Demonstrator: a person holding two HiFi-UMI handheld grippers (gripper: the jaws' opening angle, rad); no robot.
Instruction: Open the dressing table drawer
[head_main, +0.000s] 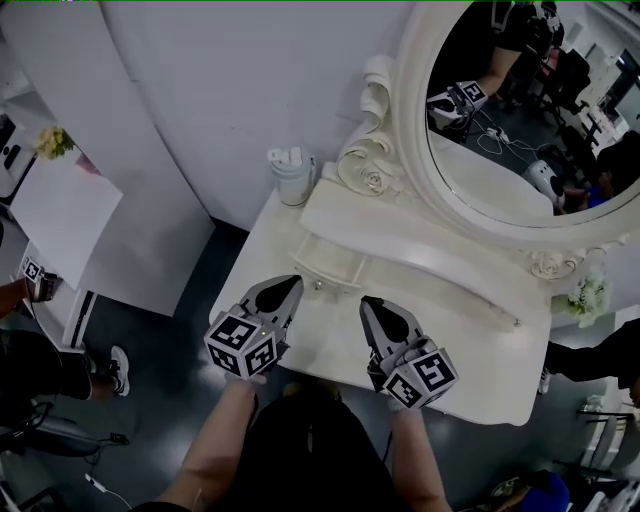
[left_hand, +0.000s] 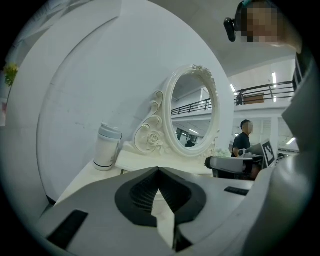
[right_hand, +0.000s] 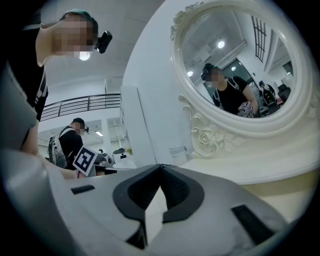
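One small drawer (head_main: 330, 265) sits near the centre of the head view, just below the front edge of the raised shelf of a cream-white dressing table (head_main: 480, 375). A single small knob (head_main: 318, 286) marks its front. We cannot tell whether anything lies inside it.

Two grippers hover over the tabletop just below the drawer, side by side and apart from each other. The left gripper (head_main: 290, 290) points toward the knob from lower left, and its own view shows grey, dark-lined jaws brought together at the tips with nothing between them. The right gripper (head_main: 372, 308), just right of centre, shows the same in its own view, with its tips meeting on nothing. Each carries one cube of black-and-white square markers, two cubes in all, and each is held by one bare forearm.

Above the drawer rises one oval mirror (head_main: 520, 110) in a glossy moulded frame. We see scrollwork and a carved rose (head_main: 375, 180) at its left foot. The glass reflects the person and a marker cube.

One white cylindrical lidded tumbler (head_main: 292, 176) stands upright on the table's back left corner, just beside the scrollwork. A small spray of pale flowers (head_main: 588, 296) shows at the right edge of the frame.
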